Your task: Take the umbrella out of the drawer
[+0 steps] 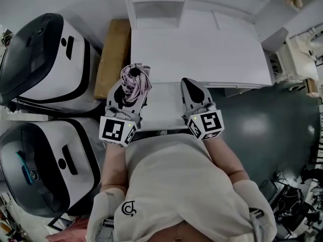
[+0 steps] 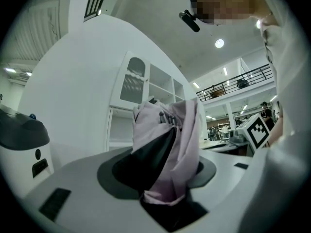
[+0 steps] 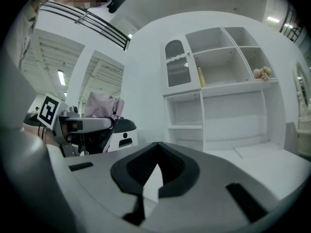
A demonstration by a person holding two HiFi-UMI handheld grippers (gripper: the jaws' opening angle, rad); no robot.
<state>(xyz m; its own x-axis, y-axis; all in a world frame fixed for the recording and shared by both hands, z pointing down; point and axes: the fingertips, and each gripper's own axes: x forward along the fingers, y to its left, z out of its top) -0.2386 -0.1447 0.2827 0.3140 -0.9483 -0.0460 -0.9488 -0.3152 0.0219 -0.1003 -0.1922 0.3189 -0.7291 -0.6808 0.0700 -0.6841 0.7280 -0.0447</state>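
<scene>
A folded pale pink umbrella (image 1: 136,78) sticks up between the jaws of my left gripper (image 1: 132,88), which is shut on it. In the left gripper view the umbrella (image 2: 182,144) fills the gap between the dark pads (image 2: 146,161), its fabric bunched and hanging over them. My right gripper (image 1: 192,86) is beside it to the right, jaws together with nothing in them; its own view shows the right gripper's (image 3: 156,148) tips meeting. Both are held above the open white drawer (image 1: 160,110). From the right gripper view the umbrella (image 3: 102,106) shows at the left.
The white desk (image 1: 202,49) with a shelf unit (image 1: 156,4) stands in front. A wooden board (image 1: 113,54) leans at its left. Two large white and black machines (image 1: 45,64) (image 1: 40,155) stand on the left. Dark floor (image 1: 272,120) lies to the right.
</scene>
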